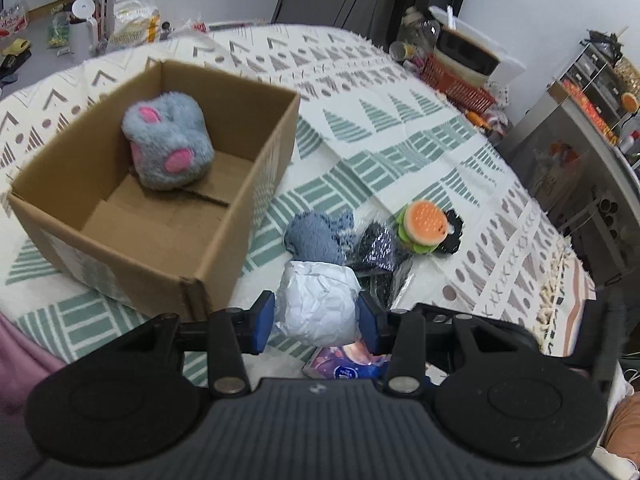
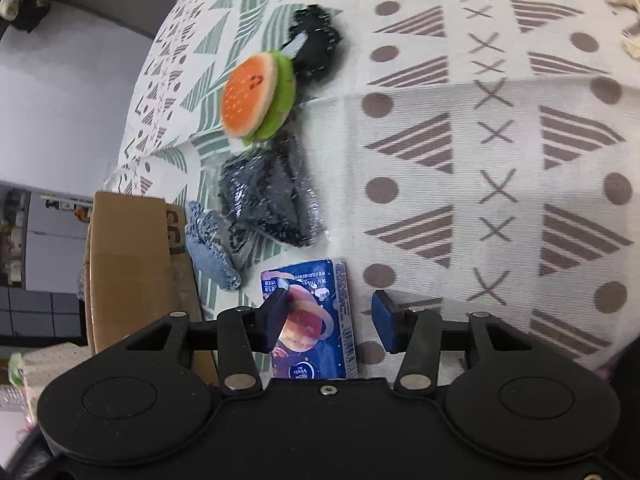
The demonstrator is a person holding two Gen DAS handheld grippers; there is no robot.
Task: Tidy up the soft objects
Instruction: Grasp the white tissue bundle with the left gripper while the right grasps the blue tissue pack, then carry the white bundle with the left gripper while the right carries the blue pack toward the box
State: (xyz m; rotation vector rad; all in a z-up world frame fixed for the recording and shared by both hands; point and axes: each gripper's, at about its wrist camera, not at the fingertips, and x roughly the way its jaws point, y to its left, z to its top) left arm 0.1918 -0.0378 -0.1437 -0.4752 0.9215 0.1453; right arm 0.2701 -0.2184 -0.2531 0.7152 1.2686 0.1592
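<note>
- Left wrist view: left gripper (image 1: 316, 320) clamped on white wad (image 1: 318, 304), off the cloth; box (image 1: 224, 236) lies far-left, just beside, plush (image 1: 168, 146) inside.
- Right gripper (image 2: 330, 324) spread wide, empty, astride tissue pack (image 2: 316, 320), long axis along the fingers.

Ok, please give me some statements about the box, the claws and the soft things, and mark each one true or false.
1. The cardboard box holds a grey plush toy. True.
2. The left claw is empty. False: it is shut on a crumpled white ball.
3. The right claw is open above a blue tissue pack. True.
4. The burger toy lies inside the box. False: it lies on the cloth outside.
</note>
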